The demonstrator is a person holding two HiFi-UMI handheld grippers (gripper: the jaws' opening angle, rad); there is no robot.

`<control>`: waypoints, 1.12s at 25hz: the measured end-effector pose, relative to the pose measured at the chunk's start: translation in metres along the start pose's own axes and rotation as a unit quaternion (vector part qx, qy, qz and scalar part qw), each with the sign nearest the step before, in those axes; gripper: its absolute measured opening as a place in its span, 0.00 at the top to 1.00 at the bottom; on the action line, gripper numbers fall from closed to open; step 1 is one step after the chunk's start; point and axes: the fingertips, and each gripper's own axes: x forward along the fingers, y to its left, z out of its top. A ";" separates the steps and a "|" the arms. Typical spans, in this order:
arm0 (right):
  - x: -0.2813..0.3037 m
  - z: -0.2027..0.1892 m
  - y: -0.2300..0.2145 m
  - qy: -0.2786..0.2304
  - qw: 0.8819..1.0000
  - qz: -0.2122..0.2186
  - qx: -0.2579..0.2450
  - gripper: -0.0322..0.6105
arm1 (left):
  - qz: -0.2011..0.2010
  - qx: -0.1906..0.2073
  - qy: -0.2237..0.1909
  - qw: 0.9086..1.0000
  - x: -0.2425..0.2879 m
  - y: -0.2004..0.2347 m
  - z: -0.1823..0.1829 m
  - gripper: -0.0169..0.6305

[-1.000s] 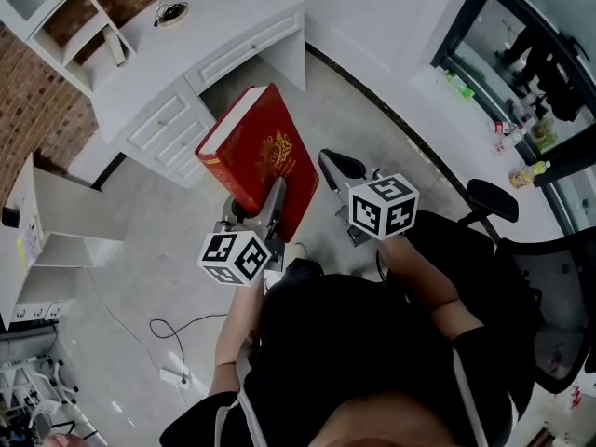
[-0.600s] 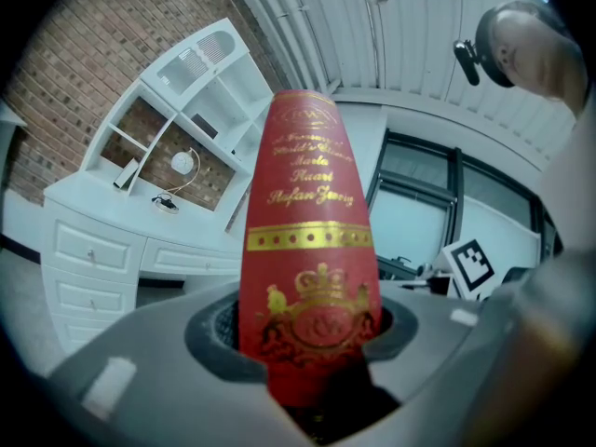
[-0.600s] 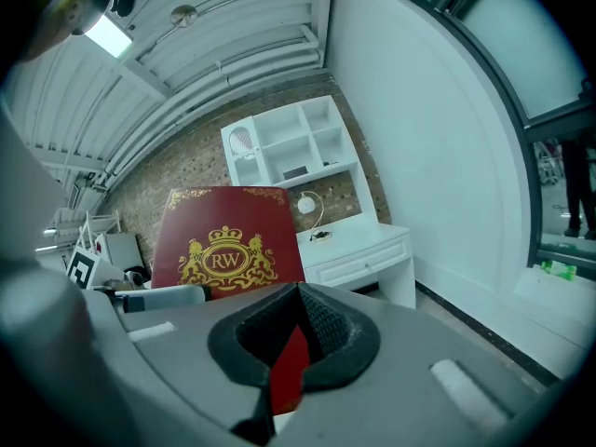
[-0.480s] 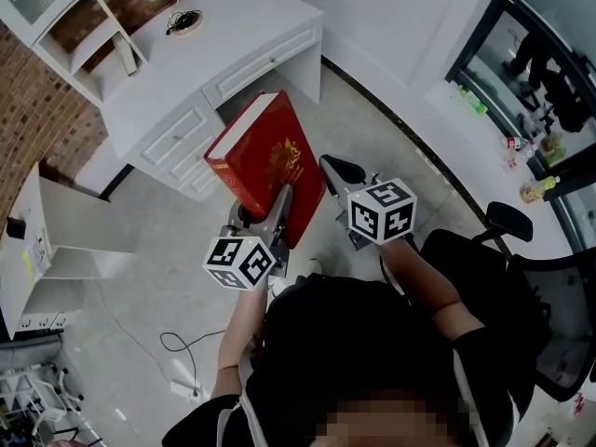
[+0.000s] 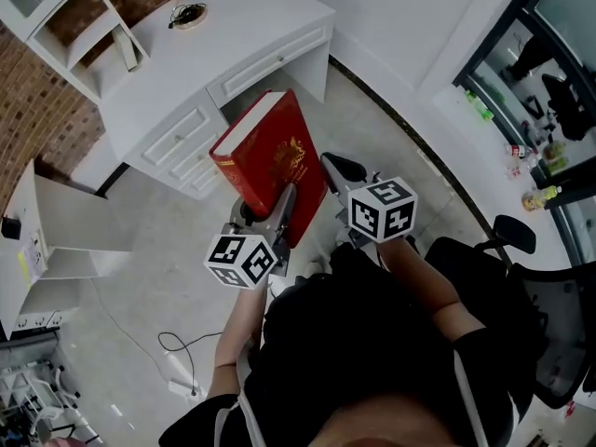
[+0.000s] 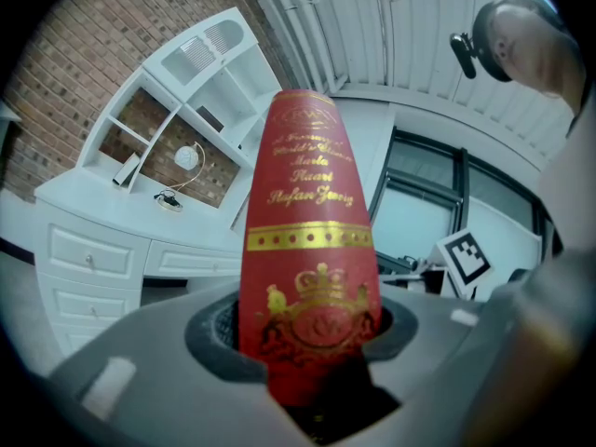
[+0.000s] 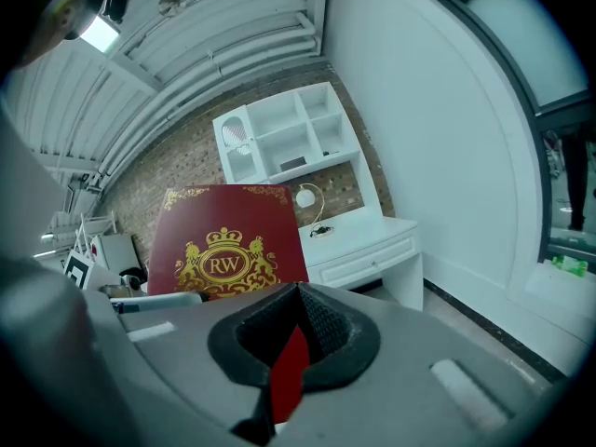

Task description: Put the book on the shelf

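A thick red book [image 5: 270, 161] with gold print is held up over the floor, tilted, in front of the white desk [image 5: 223, 35]. My left gripper [image 5: 279, 208] is shut on its lower end. In the left gripper view the book's spine [image 6: 307, 240] stands straight up between the pads of that gripper [image 6: 312, 329]. My right gripper [image 5: 343, 169] hovers just right of the book, its pads closed together with nothing in them. The right gripper view looks over that gripper [image 7: 298, 333] at the book's front cover [image 7: 228, 240]. The white shelf unit [image 5: 65, 17] stands on the desk's far side.
A small lamp and a cable [image 5: 191, 15] lie on the desk top. A white open cabinet [image 5: 56, 222] stands at the left, and a loose cable [image 5: 177, 343] runs across the floor. A black office chair [image 5: 549, 315] is at the right, near a window ledge with bottles [image 5: 521, 156].
The desk and shelf have slid rightward and nearer in the head view. The book stays in the left gripper at much the same tilt. The right gripper keeps its place beside it.
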 end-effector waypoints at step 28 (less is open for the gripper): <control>0.091 0.100 -0.172 -0.020 0.999 0.043 -0.010 0.95 | 0.058 0.021 -0.016 0.998 0.190 0.017 0.038 0.64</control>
